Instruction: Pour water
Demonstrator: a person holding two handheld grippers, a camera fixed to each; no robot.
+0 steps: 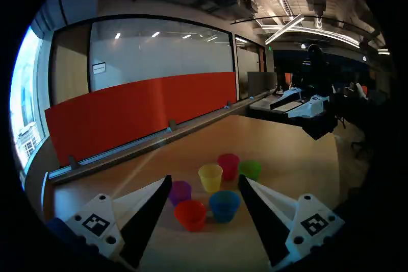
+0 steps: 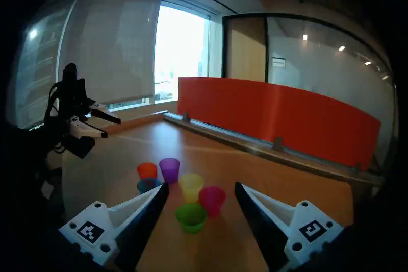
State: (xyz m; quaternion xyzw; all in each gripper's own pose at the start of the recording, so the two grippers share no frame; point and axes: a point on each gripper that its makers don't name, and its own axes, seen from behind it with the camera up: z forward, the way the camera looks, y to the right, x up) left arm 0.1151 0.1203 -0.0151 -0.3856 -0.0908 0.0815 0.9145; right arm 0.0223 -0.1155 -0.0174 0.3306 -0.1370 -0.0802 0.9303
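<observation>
Cups (image 1: pixel 224 205), 6 in different colours, stand clustered on the wooden surface (image 1: pixel 285 159). Facing them, the left gripper (image 1: pixel 204 177) is spread apart and empty, with the yellow cup (image 1: pixel 210 177) at its 12 o'clock. Likewise, the right gripper (image 2: pixel 201 186) is apart and empty, with the green cup (image 2: pixel 191 217) nearest, at the cluster's 6 o'clock.

Blue cup (image 2: pixel 146 184) half hidden behind right gripper (image 2: pixel 201 186) finger (image 2: pixel 148 215). Purple cup (image 1: pixel 181 190) partly behind left gripper (image 1: pixel 204 177) finger (image 1: pixel 148 211). Contents of 6 cups (image 1: pixel 210 177): unclear.
</observation>
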